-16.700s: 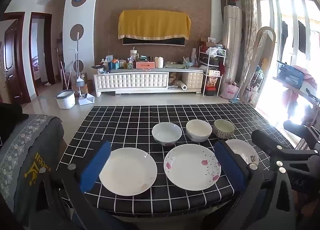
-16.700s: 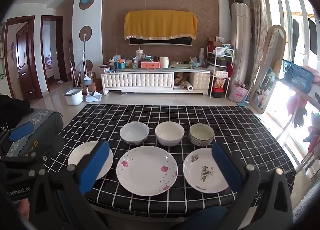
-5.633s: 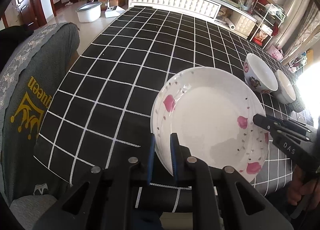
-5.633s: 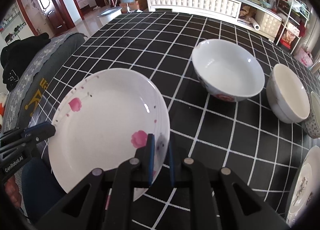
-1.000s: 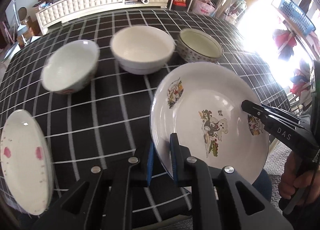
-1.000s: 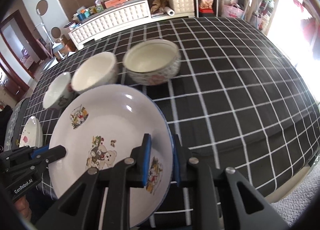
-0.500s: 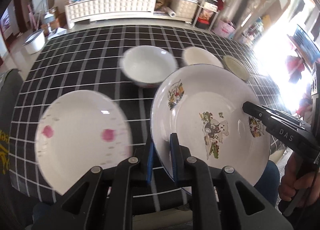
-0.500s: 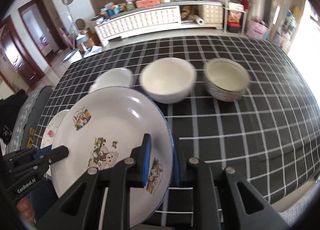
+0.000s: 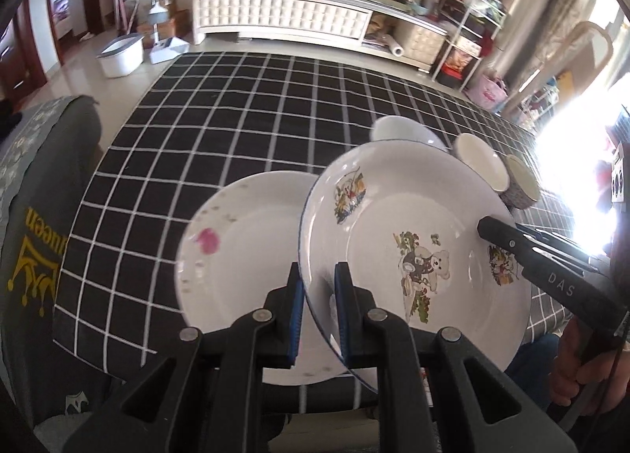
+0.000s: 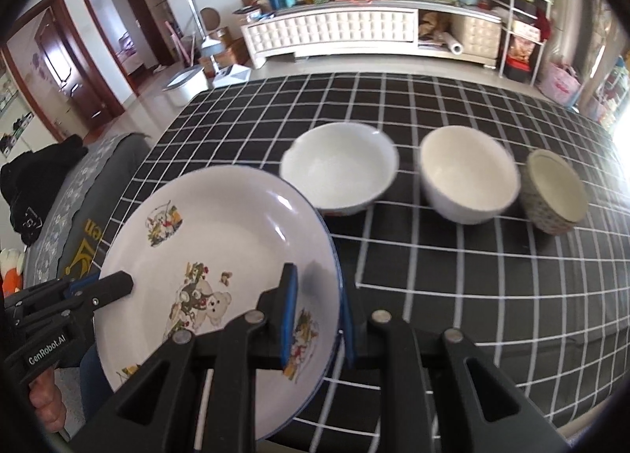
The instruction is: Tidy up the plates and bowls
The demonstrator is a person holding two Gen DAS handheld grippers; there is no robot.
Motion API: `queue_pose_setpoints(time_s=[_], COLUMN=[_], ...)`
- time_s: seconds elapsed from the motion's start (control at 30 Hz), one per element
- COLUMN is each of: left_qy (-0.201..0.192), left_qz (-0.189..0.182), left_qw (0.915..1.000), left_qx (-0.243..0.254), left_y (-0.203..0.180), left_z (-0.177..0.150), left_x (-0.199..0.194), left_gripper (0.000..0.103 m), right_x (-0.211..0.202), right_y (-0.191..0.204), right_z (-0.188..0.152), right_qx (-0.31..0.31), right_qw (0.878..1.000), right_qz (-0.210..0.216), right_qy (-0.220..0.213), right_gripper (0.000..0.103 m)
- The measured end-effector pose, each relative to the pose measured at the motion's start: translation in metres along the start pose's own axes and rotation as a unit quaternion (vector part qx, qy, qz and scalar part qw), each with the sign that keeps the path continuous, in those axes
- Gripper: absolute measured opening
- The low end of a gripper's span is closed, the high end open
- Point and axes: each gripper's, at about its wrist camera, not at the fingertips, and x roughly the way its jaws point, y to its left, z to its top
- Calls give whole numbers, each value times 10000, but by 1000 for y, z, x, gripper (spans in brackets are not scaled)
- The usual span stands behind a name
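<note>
Two grippers share one plate, and I am holding it in the air between them. Farthest left in my left wrist view is a grey chair cover (image 9: 35,216) with yellow lettering, beside the table's black cloth with white grid lines (image 9: 236,126). On that cloth, near the front edge, lies a white plate with pink flowers (image 9: 236,256). My left gripper (image 9: 318,315) has its blue pads pressed together on the left rim of the cartoon plate (image 9: 425,240), the one with a bear printed in the middle and a thin blue edge. That plate hangs tilted above the table, overlapping the right side of the pink-flower plate in the picture; I cannot tell whether the two touch. On its opposite rim my right gripper (image 10: 315,319) is pinching it too, one pad over the printed face and one behind the rim. Further right and farther back, three bowls stand in a row on the cloth: a white bowl (image 10: 338,173), a cream bowl (image 10: 468,173) close beside it, and a smaller patterned bowl (image 10: 555,189) just beside that. Beyond the table stands a long white cabinet (image 10: 334,31) cluttered on top.
</note>
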Motion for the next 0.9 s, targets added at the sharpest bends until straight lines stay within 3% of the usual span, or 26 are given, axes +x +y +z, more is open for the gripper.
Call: queue_pose_setpoints(time_s=[0.57, 0.9], left_qy=[258, 381], left_qz=[224, 292], left_qw=[9978, 9970], left_qx=[-576, -600], left_y=[67, 73], left_z=[-26, -34], left_x=[11, 19], left_gripper=[13, 13], right_x=[42, 59], right_y=[54, 64], right_z=[-8, -13], right_qx=[-459, -602], right_qw=[9980, 9960], right_qz=[81, -70], right_qy=[424, 651], right_gripper=[24, 24])
